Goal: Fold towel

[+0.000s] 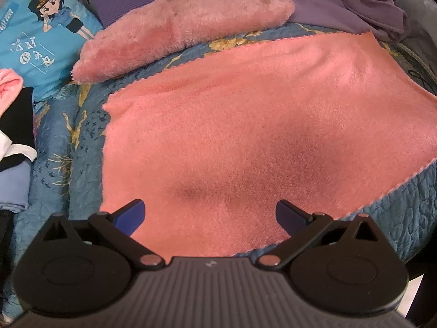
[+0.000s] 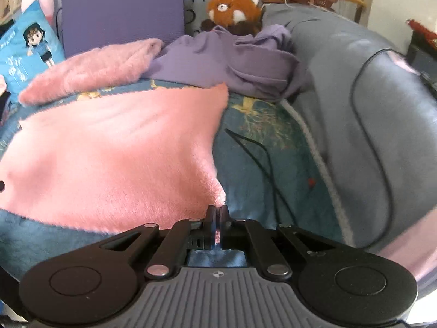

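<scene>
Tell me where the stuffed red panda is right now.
The stuffed red panda shows only in the right wrist view, top centre, at the far end of the bed. It sits behind the crumpled purple cloth, right of the purple pillow.

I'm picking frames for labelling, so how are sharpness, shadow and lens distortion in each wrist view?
Left wrist view: mostly sharp, fisheye bends the pink towel edges, a soft dark shadow lies on it ahead of the open left gripper. Right wrist view: softer, the grey bedding at right smeared, edges curved; right gripper shut on the towel corner.
</scene>
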`<state>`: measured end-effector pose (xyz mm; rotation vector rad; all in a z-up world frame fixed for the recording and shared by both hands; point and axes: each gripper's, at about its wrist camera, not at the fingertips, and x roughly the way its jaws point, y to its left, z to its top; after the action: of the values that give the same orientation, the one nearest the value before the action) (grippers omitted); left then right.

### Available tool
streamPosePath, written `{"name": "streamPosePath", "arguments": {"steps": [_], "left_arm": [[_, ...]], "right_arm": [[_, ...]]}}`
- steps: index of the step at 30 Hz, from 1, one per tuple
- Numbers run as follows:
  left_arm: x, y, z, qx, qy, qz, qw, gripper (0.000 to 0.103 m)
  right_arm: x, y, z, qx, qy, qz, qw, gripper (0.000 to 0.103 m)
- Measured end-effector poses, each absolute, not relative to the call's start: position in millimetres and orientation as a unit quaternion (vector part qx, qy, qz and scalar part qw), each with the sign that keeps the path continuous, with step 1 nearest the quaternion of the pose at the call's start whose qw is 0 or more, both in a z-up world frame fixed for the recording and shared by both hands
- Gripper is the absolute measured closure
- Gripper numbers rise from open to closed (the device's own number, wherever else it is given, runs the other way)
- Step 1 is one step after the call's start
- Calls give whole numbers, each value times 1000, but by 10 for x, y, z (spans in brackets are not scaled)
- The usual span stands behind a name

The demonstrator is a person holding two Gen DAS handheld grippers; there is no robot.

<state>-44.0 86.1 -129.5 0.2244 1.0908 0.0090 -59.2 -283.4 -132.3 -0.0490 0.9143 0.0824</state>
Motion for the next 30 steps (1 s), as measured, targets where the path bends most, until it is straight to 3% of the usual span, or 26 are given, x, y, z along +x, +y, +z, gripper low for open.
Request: {"name": "streamPosePath", "arguments": {"steps": [3, 14, 16, 19, 24, 30], "left_arm": [[-452, 831, -1296, 112, 517, -2, 849, 0], [-493, 1014, -1227, 103, 511, 15, 853, 0], [-500, 1108, -1189, 100, 508, 24, 855, 0], [-516, 1341, -1125, 96, 503, 49, 857, 0], [-593, 1872, -1010, 78, 500, 113, 855, 0], [-789, 2341, -829, 59, 484, 157, 859, 0]], "right_arm": [[-443, -2887, -1646, -25, 516, 28, 856, 101], [-293, -2779, -1798, -63, 536, 17, 842, 99], [-268, -2775, -1747, -68, 536, 11, 841, 93], [-307, -2807, -1603, -64, 515, -7, 855, 81], [-436, -2529, -1275, -92, 445, 37, 890, 81], [-511, -1409, -1276, -163, 386, 253, 872, 79]]}}
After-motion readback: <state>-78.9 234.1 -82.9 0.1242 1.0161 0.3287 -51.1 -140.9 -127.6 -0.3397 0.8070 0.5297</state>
